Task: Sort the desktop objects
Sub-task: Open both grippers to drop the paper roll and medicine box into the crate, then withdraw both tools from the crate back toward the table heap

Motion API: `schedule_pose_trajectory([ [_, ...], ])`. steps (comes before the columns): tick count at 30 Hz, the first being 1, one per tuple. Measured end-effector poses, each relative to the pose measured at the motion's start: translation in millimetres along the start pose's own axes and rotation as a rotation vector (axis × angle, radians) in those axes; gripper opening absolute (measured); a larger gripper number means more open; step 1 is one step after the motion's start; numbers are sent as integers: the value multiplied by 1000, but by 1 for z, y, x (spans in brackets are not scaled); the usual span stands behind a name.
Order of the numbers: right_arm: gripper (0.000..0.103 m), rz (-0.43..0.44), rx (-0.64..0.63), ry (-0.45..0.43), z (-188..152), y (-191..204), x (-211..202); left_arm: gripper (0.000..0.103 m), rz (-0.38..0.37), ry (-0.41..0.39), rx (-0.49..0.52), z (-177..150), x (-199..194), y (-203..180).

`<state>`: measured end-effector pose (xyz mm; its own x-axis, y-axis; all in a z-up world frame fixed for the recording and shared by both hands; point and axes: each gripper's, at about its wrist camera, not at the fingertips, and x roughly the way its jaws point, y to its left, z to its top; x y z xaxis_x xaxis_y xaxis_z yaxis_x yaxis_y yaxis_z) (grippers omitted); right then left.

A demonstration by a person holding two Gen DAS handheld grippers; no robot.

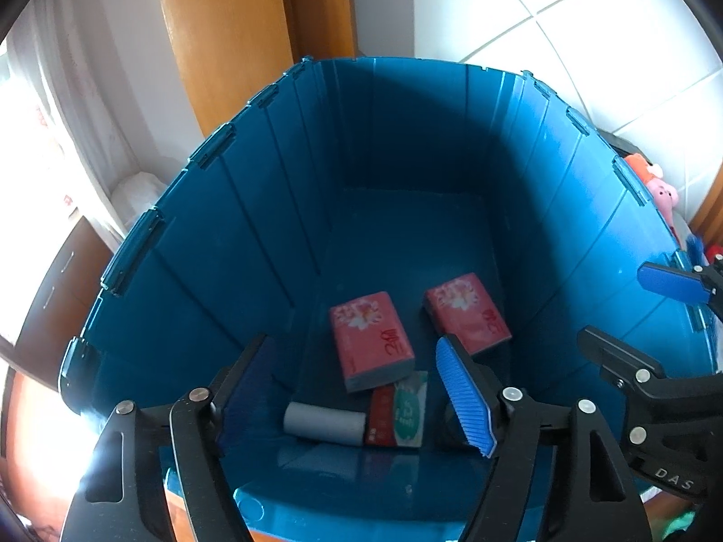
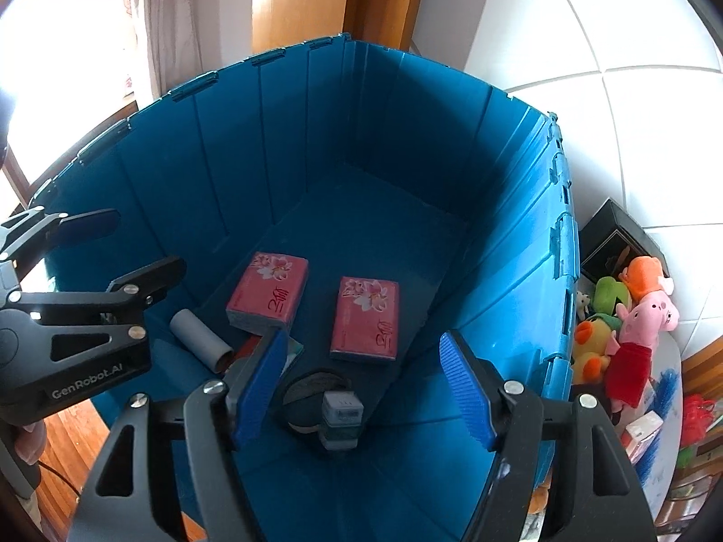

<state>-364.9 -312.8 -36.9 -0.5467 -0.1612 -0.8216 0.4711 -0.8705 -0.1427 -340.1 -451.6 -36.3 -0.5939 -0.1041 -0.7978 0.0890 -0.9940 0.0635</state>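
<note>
Left tongs (image 1: 357,388): held over the near rim of the bin, pointing down into it; fingers spread wide with nothing between them
Right tongs (image 2: 363,388): also over the near rim, just beside the left tongs and on their right; fingers spread wide, gripping nothing
Bin (image 1: 253,207): deep blue plastic crate with ribbed walls, below and ahead of both tongs
Left tissue pack (image 1: 370,341): pink pack with a flower print, on the bin floor just ahead of the left tongs, tilted, its near end resting on the green-and-red packet
Right tissue pack (image 2: 366,318): matching pink pack, lying flat on the floor straight ahead of the right tongs, a little apart from the other pack
Grey tube (image 1: 324,423): short roll lying on its side, low between the left tongs' fingers; from the right tongs it sits ahead and to the left
Green-and-red packet (image 1: 400,411): flat packet touching the tube's end, partly under the left pack
Grey gadget (image 2: 342,415): small boxy item on a dark round object, close below the right tongs; what it is I cannot tell
Plush toys (image 2: 632,329): pile outside the bin, to the right of the right tongs
</note>
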Motion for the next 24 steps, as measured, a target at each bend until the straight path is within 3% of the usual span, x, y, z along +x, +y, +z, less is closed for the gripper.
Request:
schedule_pose_trajectory([
  [4,70,-14,-6,-10,-3,1,-7,78,-7,-13,-7,-2,-5,1],
  [8,79,-25,1,-34,-8,-1,-19,81,-12,-26,-19,-4,-10,2],
  [18,80,-36,74,-104,-23,-25,-47,81,-13,-80,-39,-4,-29,-9],
  [24,80,-42,144,-150,-37,-53,-69,81,-17,-123,-16,-5,-50,-38],
])
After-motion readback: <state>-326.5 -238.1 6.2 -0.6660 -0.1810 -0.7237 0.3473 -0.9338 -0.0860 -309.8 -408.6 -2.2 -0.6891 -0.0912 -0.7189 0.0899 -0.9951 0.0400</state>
